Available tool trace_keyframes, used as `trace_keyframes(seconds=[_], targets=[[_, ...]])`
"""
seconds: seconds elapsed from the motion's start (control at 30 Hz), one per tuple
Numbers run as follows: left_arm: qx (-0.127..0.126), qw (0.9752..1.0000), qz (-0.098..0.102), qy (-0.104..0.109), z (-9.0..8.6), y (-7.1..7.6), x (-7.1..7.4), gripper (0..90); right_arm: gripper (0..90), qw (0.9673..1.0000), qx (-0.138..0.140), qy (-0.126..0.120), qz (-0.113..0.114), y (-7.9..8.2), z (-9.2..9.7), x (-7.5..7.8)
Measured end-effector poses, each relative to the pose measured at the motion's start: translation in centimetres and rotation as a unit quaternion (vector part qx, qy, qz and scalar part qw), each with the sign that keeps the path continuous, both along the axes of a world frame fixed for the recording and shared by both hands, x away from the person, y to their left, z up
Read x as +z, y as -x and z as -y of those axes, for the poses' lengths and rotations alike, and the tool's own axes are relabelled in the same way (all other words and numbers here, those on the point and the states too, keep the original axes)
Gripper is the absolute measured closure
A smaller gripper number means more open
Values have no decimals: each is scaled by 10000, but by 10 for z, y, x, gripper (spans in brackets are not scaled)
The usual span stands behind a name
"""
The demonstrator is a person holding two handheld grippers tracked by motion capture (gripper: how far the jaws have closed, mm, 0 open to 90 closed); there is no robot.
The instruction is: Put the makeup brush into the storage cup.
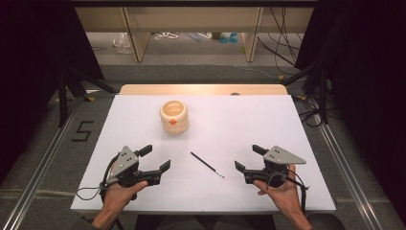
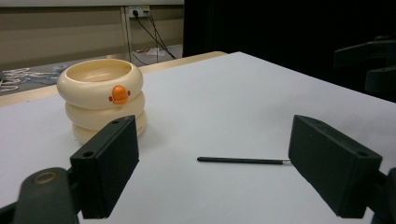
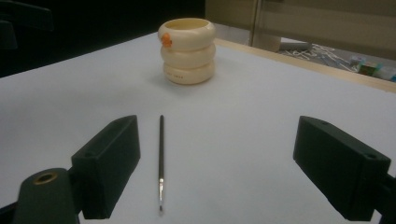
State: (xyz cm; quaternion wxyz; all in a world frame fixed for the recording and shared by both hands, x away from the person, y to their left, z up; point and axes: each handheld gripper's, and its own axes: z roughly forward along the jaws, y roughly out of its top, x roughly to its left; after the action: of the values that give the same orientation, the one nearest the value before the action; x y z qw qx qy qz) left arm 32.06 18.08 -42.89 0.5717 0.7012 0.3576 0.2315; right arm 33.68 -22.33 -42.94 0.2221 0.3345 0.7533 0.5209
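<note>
A cream ringed cup (image 1: 174, 116) with an orange beak stands upright on the white table, toward the back left of centre; it also appears in the left gripper view (image 2: 101, 98) and the right gripper view (image 3: 187, 50). A thin black paintbrush (image 1: 207, 164) lies flat between my two grippers, bristle tip toward the right one (image 3: 161, 158) (image 2: 240, 160). My left gripper (image 1: 155, 158) rests near the front left, open, nothing between its jaws. At the front right my right gripper (image 1: 249, 157) is likewise open and holds nothing.
The white table top (image 1: 239, 120) has a wooden strip (image 1: 201, 89) along its far edge. Metal rails (image 1: 43, 163) run along both sides on the floor. Shelving legs and cables (image 1: 282, 52) stand beyond the table.
</note>
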Motion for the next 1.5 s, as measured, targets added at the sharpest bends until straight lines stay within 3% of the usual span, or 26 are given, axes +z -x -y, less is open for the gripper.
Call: trace_keyframes(seconds=[0.1, 0.37, 0.53, 0.7, 0.93, 1.17, 1.4, 1.5], targets=[[-9, 10000, -1, -35, 0, 0, 0, 156, 159, 10000, 77, -20, 18, -3, -3, -1], [-25, 10000, 8, -39, 1, 0, 0, 156, 174, 9989, 265, 318, -234, -8, -8, 2], [-23, 10000, -4, -40, 1, 0, -1, 156, 188, 9966, 331, 682, -314, -11, -12, 3], [-2, 10000, 45, -34, 1, 0, -1, 156, 214, 9922, 476, 1122, -252, -19, -23, 8], [6, 10000, 31, -32, 1, 0, -1, 156, 263, 9852, 719, 1461, -538, -37, -39, 17], [-35, 10000, -37, -7, 3, 0, -2, 156, 262, 9742, 859, 1799, -1061, -57, -60, 15], [-57, 10000, -18, -57, 2, -1, -2, 156, 287, 9551, 1055, 2383, -1408, -65, -84, 6], [-54, 10000, -24, -56, 2, 0, -2, 156, 288, 9494, 1161, 2535, -1448, -66, -93, 4]])
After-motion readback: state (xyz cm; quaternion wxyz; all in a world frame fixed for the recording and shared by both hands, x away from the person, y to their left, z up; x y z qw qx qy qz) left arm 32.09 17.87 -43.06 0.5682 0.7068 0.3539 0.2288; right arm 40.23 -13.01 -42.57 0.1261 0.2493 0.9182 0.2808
